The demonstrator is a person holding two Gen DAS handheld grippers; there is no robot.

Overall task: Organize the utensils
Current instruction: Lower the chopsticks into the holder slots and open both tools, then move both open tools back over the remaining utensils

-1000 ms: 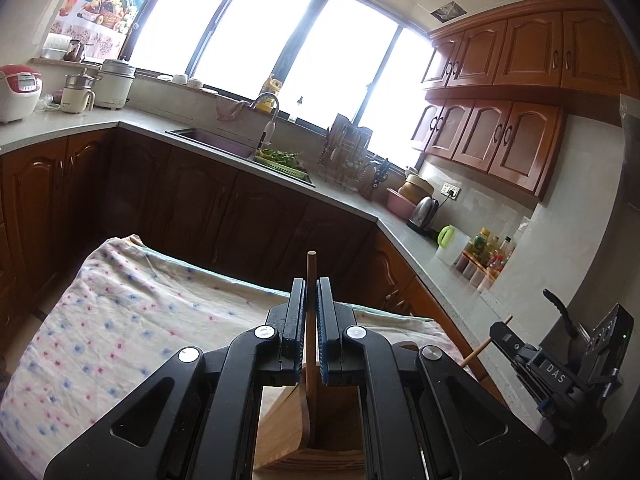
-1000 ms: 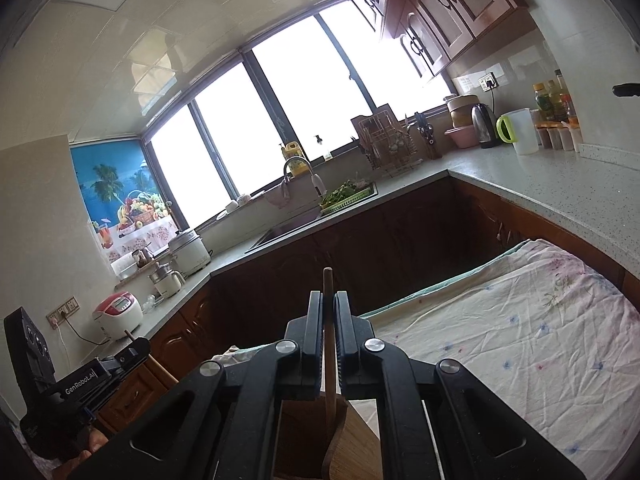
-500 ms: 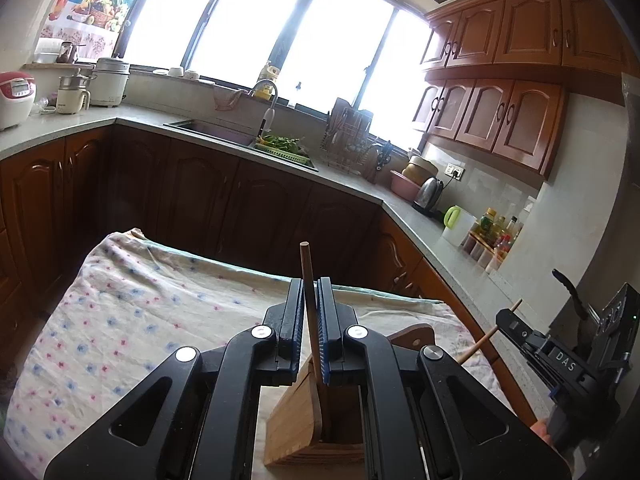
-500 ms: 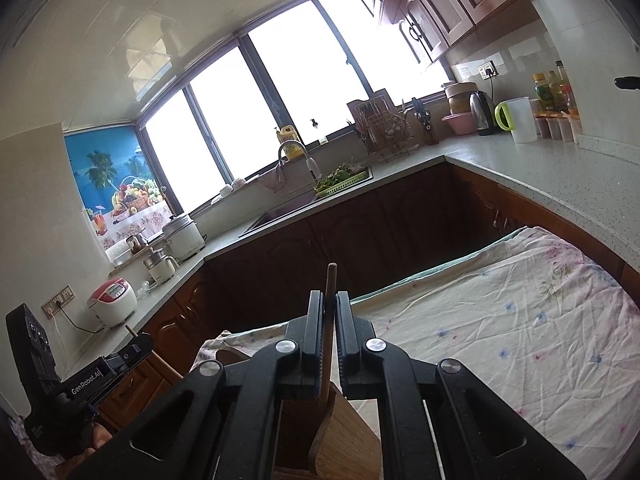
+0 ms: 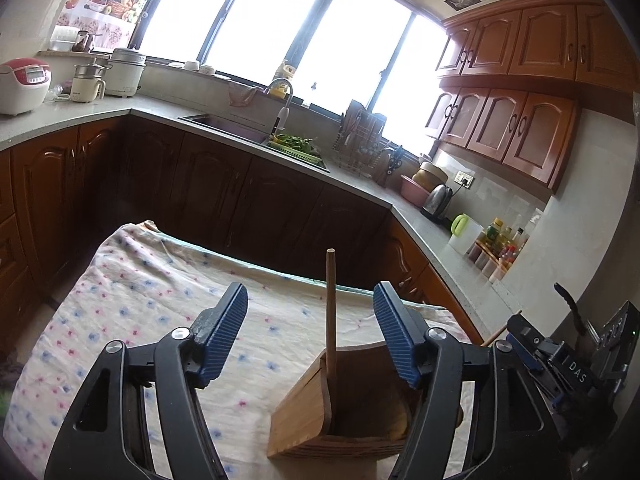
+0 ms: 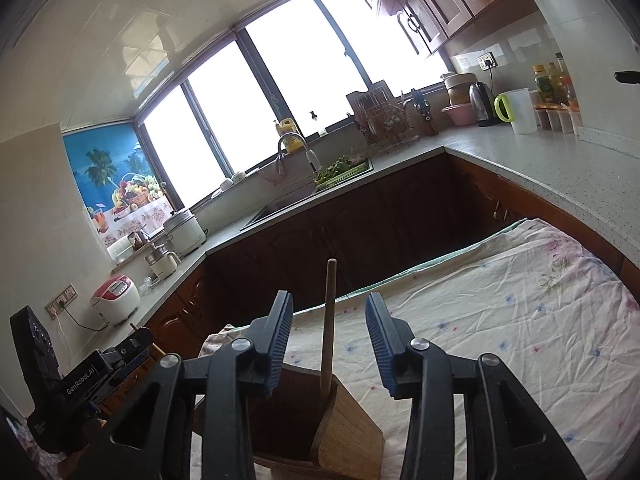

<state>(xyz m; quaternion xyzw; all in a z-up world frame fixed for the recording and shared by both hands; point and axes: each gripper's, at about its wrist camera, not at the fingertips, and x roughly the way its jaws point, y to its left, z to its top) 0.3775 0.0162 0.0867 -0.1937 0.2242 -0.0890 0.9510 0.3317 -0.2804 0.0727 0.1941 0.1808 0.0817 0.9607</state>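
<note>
A wooden utensil holder (image 5: 344, 408) stands on the flowered tablecloth (image 5: 152, 304); it also shows in the right wrist view (image 6: 340, 432). A thin wooden chopstick (image 5: 330, 312) stands upright in it, free between the jaws of my open left gripper (image 5: 310, 336). In the right wrist view a second wooden stick (image 6: 329, 328) stands upright in the holder, free between the jaws of my open right gripper (image 6: 330, 344). Each gripper shows at the edge of the other's view, the right (image 5: 560, 360) and the left (image 6: 80, 376).
Dark wood cabinets and a grey counter (image 5: 360, 184) run around the table. On it are a sink (image 5: 240, 128), dish rack (image 5: 364, 148), kettle (image 5: 436, 200), rice cooker (image 5: 22, 84) and bottles (image 5: 500, 244).
Both grippers have opened and let go of their wooden sticks, which now stand in the holder. Both cameras have tilted down a little toward the table.
</note>
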